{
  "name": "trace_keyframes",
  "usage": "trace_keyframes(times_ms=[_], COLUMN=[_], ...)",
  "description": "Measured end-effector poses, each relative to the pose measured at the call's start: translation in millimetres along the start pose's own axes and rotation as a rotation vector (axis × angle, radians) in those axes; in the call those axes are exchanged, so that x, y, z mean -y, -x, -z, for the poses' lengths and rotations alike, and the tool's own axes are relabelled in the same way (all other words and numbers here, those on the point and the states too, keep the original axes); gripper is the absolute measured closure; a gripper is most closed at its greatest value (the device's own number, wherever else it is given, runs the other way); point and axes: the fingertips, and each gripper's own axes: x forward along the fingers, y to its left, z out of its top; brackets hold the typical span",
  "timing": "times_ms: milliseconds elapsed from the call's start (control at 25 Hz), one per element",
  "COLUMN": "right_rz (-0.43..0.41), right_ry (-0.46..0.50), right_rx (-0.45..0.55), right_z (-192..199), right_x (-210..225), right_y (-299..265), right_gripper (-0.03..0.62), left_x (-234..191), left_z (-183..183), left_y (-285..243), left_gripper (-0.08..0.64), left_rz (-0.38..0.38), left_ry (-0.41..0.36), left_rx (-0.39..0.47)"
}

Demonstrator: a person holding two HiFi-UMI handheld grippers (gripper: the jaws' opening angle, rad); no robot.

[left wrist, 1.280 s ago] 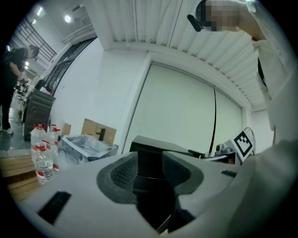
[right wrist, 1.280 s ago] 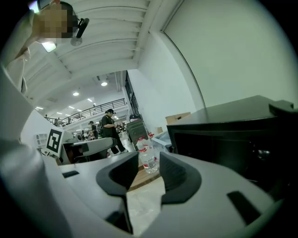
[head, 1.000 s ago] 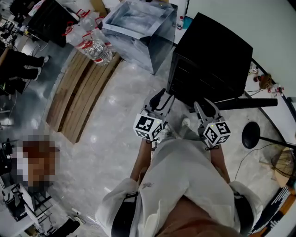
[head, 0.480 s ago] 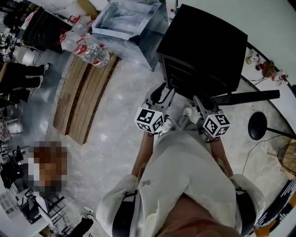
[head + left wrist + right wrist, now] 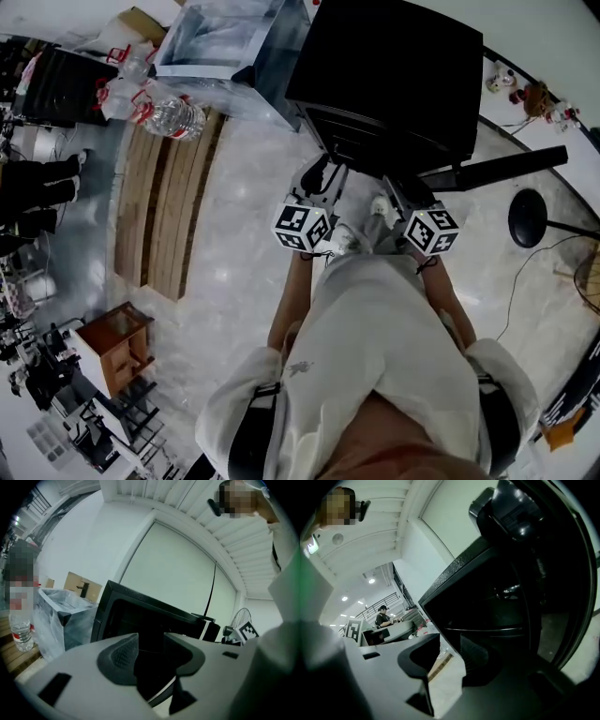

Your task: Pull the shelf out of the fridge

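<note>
A small black fridge (image 5: 394,75) stands on the floor in front of me, its door (image 5: 497,169) swung open to the right. In the right gripper view a pale shelf edge (image 5: 487,630) crosses the dark inside. My left gripper (image 5: 319,175) hangs just before the fridge's open front, left of centre. Its jaws stand a narrow gap apart with nothing between them (image 5: 150,641). My right gripper (image 5: 398,194) is beside it, near the door side, also narrowly open and empty (image 5: 450,651). Neither gripper touches the shelf.
A clear plastic-wrapped box (image 5: 234,37) stands left of the fridge, with water bottles (image 5: 169,112) and a wooden pallet (image 5: 159,206) beside it. A small wooden cabinet (image 5: 117,337) is at lower left. A black stool (image 5: 534,217) and cables lie to the right.
Both grippers have come closer to the fridge's open front as I stepped in. Their jaws look the same, narrowly apart and empty.
</note>
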Motion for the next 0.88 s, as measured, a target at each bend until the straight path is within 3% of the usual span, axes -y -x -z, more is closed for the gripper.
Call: trace_keyframes(times_ms=[600, 880], right_rz=[0.094, 0.115], right_ry=[-0.147, -0.228], right_rx=[0.067, 0.113], right_z=[22, 25], right_x=[33, 45], right_y=[-11, -23], right_gripper=[0.459, 0.444], left_x=[-5, -14], left_z=[44, 60], left_y=[-43, -65], left_gripper=[0.385, 0.376], left_rz=[0.077, 0.092], left_ry=[0.051, 0.110], left_rx=[-0.083, -0.117])
